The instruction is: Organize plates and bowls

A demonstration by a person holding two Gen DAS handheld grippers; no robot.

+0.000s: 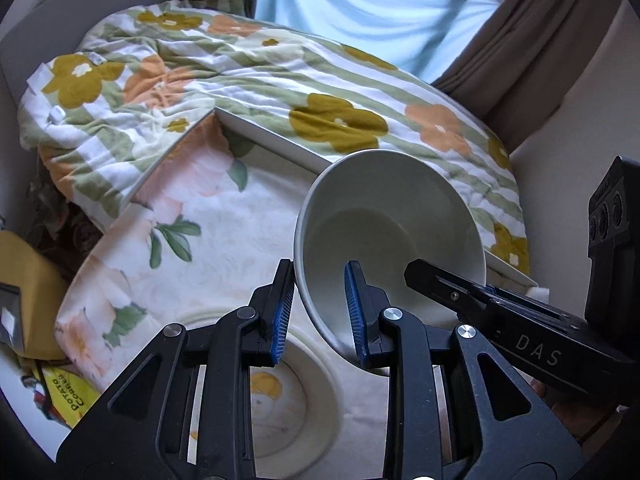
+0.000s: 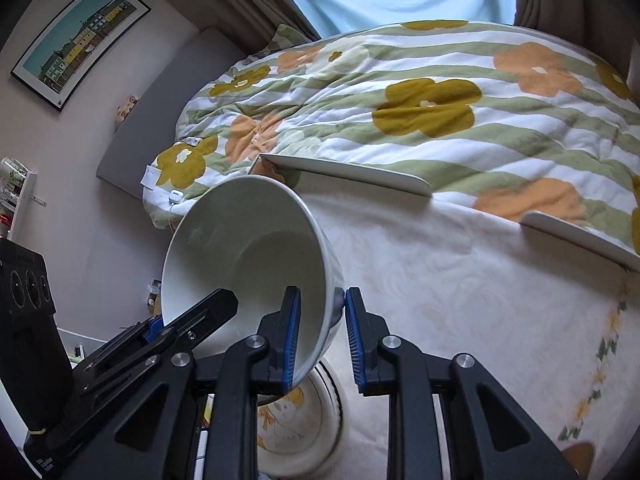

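Observation:
A plain white bowl (image 1: 380,216) hangs tilted in the air, held at two sides of its rim. My left gripper (image 1: 318,312) is shut on its near-left wall, with one blue pad inside and one outside. My right gripper (image 1: 448,284) comes in from the right and clamps the opposite rim. In the right wrist view the white bowl (image 2: 248,248) sits between the pads of my right gripper (image 2: 322,332), and my left gripper (image 2: 188,312) grips it from the left. Directly below lies a round dish with yellow flowers (image 1: 280,396) (image 2: 296,412) on the pale cloth.
A pale flowered cloth (image 1: 224,240) covers the surface under the dishes. Behind it is a striped flowered quilt (image 2: 440,92) with white flat board edges (image 2: 344,176) (image 2: 580,236) against it. A yellow object (image 1: 28,280) and a snack packet (image 1: 68,396) lie at the left.

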